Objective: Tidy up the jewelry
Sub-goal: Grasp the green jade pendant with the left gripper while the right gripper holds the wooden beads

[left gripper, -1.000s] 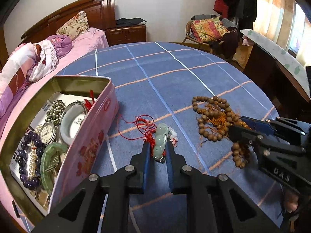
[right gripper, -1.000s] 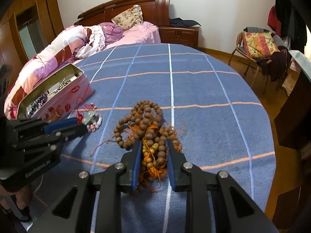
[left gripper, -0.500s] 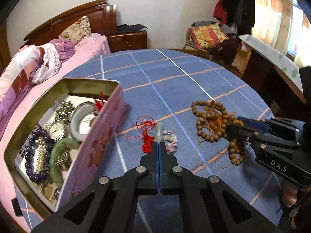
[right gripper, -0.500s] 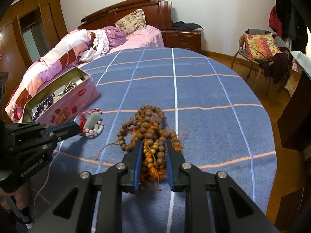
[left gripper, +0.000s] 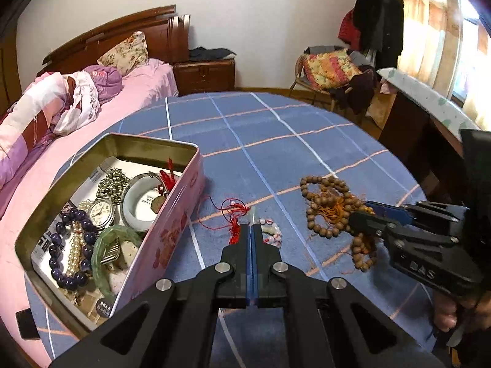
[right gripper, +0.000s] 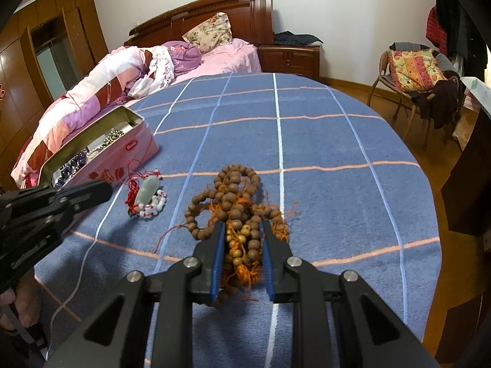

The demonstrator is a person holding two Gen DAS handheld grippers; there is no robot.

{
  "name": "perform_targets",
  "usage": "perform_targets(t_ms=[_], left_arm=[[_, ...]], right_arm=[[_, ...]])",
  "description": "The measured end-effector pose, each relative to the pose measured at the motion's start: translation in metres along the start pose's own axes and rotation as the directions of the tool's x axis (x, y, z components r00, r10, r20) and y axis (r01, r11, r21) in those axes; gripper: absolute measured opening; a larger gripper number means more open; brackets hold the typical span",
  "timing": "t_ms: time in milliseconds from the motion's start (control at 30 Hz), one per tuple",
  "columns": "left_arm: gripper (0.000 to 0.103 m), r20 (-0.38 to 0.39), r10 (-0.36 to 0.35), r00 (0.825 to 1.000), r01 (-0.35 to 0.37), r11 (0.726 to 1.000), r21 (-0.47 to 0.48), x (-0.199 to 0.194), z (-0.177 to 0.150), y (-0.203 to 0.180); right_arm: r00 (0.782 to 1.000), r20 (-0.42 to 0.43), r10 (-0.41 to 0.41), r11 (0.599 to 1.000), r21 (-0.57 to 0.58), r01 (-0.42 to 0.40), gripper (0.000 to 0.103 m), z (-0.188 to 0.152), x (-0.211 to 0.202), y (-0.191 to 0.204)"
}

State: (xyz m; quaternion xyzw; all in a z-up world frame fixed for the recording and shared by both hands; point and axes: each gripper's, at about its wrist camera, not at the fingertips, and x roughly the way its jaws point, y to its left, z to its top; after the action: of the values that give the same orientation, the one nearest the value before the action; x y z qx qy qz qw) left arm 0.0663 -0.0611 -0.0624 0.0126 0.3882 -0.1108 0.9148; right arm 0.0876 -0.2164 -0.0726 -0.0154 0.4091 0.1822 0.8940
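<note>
Now, left wrist view, left gripper (left gripper: 252,227): blue-padded fingers pressed flat together, nothing visibly caught between them.
Jade pendant (left gripper: 253,214): pale tip shows just past the closed fingertips, on the blue checked tablecloth (left gripper: 276,141), beside its red cord (left gripper: 233,211) and a white-and-red bead bracelet (left gripper: 271,234).
Pink tin (left gripper: 153,144): open at left, holding a watch, a pale bangle, dark purple beads, pearls and a green bangle.
Right wrist view, right gripper (right gripper: 242,230): fingers pinching a bundle of the wooden beads (right gripper: 233,190) and their orange threads; the remaining loops lie on the cloth ahead.
Pendant and bracelet: lying on the cloth left of the wooden beads, close to the left gripper's tip but apart from it.
Tin: farther left, near the table edge.
</note>
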Motion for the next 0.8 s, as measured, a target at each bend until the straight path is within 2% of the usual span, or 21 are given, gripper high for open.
perform_targets(t_ms=[33,100,167,200,300,433,500,533,567,600,733,800], left_arm=[[0.002,-0.011,-0.003,1.000,0.003,1.000,-0.002,0.003,0.001,0.000],[0.014,-0.042,-0.013,0.999,0.012,1.000,-0.009,0.013,0.003,-0.001],[0.044,-0.051,-0.010,0.999,0.009,1.000,-0.019,0.020,0.004,-0.001],[0.048,-0.048,-0.007,0.999,0.006,1.000,-0.020,0.021,0.005,-0.002],[0.048,-0.051,-0.031,0.998,0.030,1.000,-0.009,0.024,0.005,-0.006],[0.048,-0.110,-0.044,0.993,0.041,0.999,-0.028,0.038,0.006,-0.006],[0.047,-0.113,-0.044,0.993,0.041,0.999,-0.025,0.040,0.008,-0.007],[0.041,-0.113,-0.038,0.993,0.037,0.999,-0.016,0.040,0.008,-0.009],[0.024,-0.113,-0.036,0.993,0.036,0.999,-0.009,0.039,0.007,-0.010],[0.018,-0.118,-0.058,0.991,0.058,0.998,0.000,0.039,0.006,-0.012],[0.018,-0.106,-0.054,0.993,0.056,0.998,0.010,0.032,0.003,-0.015],[0.018,-0.077,-0.039,0.996,0.041,0.999,0.019,0.022,0.001,-0.015]], right_arm=[[1.000,-0.001,0.001,1.000,0.001,-0.001,0.025,0.001,0.001,0.000],[1.000,-0.005,0.005,1.000,0.003,-0.005,0.025,0.001,0.001,0.000],[1.000,-0.006,0.006,1.000,0.004,-0.006,0.025,0.001,0.001,-0.001],[1.000,-0.007,0.007,1.000,0.005,-0.007,0.025,0.001,0.001,-0.001],[1.000,-0.007,0.006,1.000,0.004,-0.006,0.025,0.000,0.002,-0.001],[1.000,-0.007,0.007,1.000,0.006,-0.007,0.025,0.000,0.002,-0.001],[1.000,-0.009,0.010,1.000,0.010,-0.010,0.025,0.000,0.002,-0.002],[1.000,-0.009,0.011,1.000,0.010,-0.011,0.025,-0.001,0.003,-0.002],[1.000,-0.009,0.011,1.000,0.009,-0.011,0.025,-0.001,0.003,-0.002],[1.000,-0.008,0.012,1.000,0.005,-0.012,0.025,-0.001,0.003,-0.001],[1.000,0.011,0.006,1.000,-0.012,-0.006,0.024,-0.002,0.000,0.002],[1.000,0.025,0.010,1.000,-0.018,-0.010,0.024,-0.002,-0.002,0.005]])
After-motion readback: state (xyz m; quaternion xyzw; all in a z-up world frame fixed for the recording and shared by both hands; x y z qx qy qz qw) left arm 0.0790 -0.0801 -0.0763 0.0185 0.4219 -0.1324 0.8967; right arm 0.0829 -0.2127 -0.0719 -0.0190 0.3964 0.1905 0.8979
